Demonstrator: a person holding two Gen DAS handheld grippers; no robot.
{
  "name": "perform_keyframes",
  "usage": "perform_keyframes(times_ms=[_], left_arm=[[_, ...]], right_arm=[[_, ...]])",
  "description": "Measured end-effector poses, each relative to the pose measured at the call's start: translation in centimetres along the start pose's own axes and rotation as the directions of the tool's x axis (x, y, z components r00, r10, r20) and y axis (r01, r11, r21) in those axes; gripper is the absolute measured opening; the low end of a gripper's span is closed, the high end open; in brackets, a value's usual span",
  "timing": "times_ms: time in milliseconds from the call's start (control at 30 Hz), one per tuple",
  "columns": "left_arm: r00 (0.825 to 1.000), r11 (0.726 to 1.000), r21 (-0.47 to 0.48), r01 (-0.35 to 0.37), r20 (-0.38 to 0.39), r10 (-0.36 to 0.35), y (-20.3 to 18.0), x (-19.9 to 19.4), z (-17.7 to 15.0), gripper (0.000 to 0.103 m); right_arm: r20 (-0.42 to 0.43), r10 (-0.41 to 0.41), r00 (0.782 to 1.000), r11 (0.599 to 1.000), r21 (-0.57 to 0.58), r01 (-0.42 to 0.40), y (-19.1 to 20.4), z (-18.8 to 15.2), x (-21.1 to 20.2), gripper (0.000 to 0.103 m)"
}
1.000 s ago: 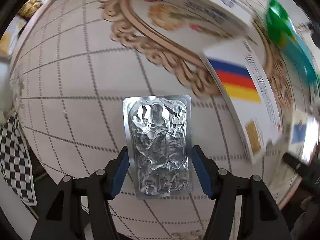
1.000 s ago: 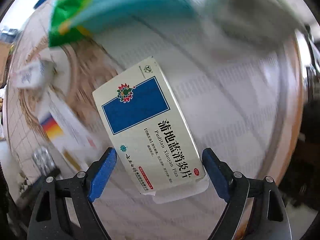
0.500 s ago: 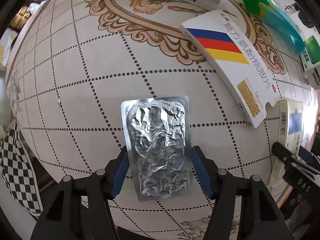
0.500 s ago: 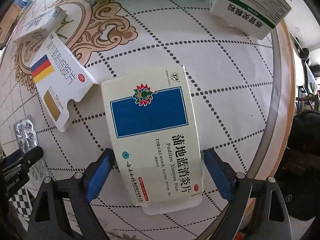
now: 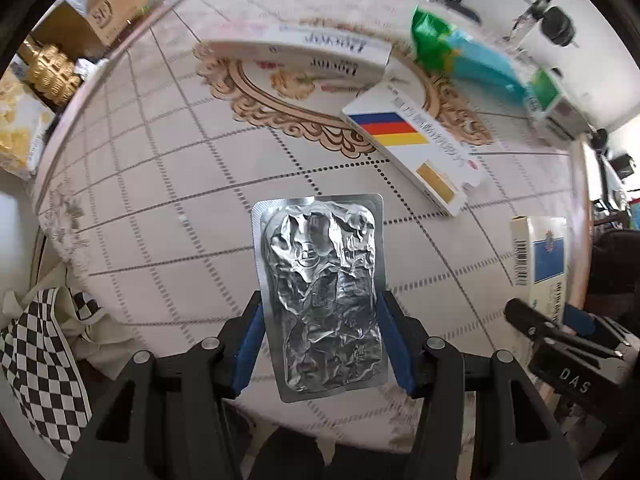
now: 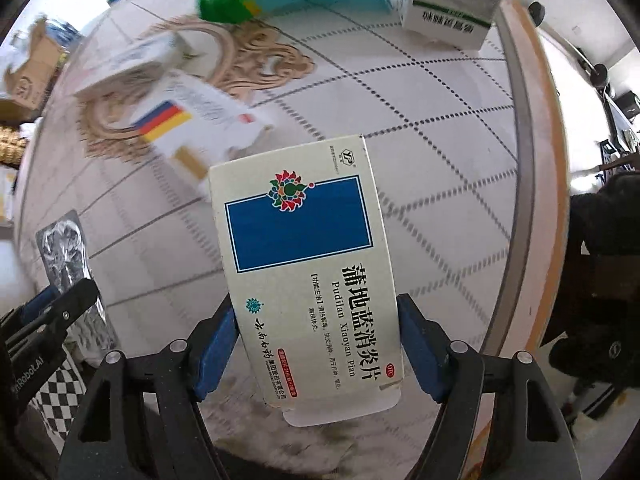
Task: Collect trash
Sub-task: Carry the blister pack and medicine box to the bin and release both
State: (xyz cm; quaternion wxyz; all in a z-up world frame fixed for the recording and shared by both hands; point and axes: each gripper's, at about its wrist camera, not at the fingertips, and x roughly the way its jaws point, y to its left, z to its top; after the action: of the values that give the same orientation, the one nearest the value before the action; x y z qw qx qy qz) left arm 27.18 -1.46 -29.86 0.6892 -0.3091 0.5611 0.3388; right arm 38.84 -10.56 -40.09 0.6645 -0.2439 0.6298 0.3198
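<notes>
The left gripper (image 5: 320, 336) pinches a crumpled foil blister (image 5: 322, 292) by its two long edges, and the blue pads touch the foil on both sides. The right gripper (image 6: 318, 344) pinches a white box (image 6: 308, 264) with a blue panel in the same way, with its jaws pressed against the long sides. Both things seem to be lifted a little above the counter (image 5: 168, 208), near its front edge.

Below and to the left of the counter edge I see a checkered bag (image 5: 44, 352); it may be the place for trash, but I cannot tell this for sure.

Farther on the counter there is more to collect: a striped box (image 5: 412, 152), then a long white box (image 5: 296, 54), a green packet (image 5: 460, 56), and a green-lined box (image 6: 448, 12) at the far right edge.

In my judgement, the pick-up step is finished for these two things and the carrying step is in hand. The next move calls for bringing both grippers over the container and spreading the jaws only there. The foil is thin and can slip or bend, so a steady hold is needed.
</notes>
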Motion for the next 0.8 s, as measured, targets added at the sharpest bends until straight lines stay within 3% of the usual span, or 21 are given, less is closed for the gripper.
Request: perform_keyframes(times_ms=[167, 233, 267, 433, 600, 800], left_arm=[[0.996, 0.998, 0.034, 0.054, 0.076, -0.057, 4.5, -4.4, -5.3, 0.052], [0.993, 0.997, 0.044, 0.07, 0.087, -0.074, 6.2, -5.0, -8.1, 0.052], [0.993, 0.996, 0.046, 0.08, 0.085, -0.084, 7.1, -5.0, -9.4, 0.052], [0.993, 0.992, 0.023, 0.121, 0.013, -0.121, 11.1, -3.4, -15.6, 0.052], [0.986, 0.992, -0.038, 0.124, -0.111, -0.127, 14.6, 2.6, -21.2, 0.052], [0.949, 0.973, -0.176, 0.151, -0.251, -0.193, 18.2, 16.4, -24.3, 0.052]], right_arm=[[0.059, 0.032, 0.998, 0.999, 0.019, -0.033, 2.9, -5.9, -3.8, 0.077], [0.065, 0.061, 0.996, 0.998, 0.027, -0.063, 0.7, -7.5, -5.6, 0.078], [0.065, 0.074, 0.995, 0.997, 0.031, -0.076, 1.8, -9.0, -5.9, 0.078], [-0.042, 0.106, 0.993, 0.993, 0.057, -0.103, 5.2, -17.3, -2.9, 0.078], [-0.156, 0.05, 0.987, 0.999, 0.028, -0.046, 7.4, -23.8, 4.2, 0.077], [-0.227, 0.049, 0.973, 0.998, 0.051, -0.038, 7.5, -26.7, 16.6, 0.077]])
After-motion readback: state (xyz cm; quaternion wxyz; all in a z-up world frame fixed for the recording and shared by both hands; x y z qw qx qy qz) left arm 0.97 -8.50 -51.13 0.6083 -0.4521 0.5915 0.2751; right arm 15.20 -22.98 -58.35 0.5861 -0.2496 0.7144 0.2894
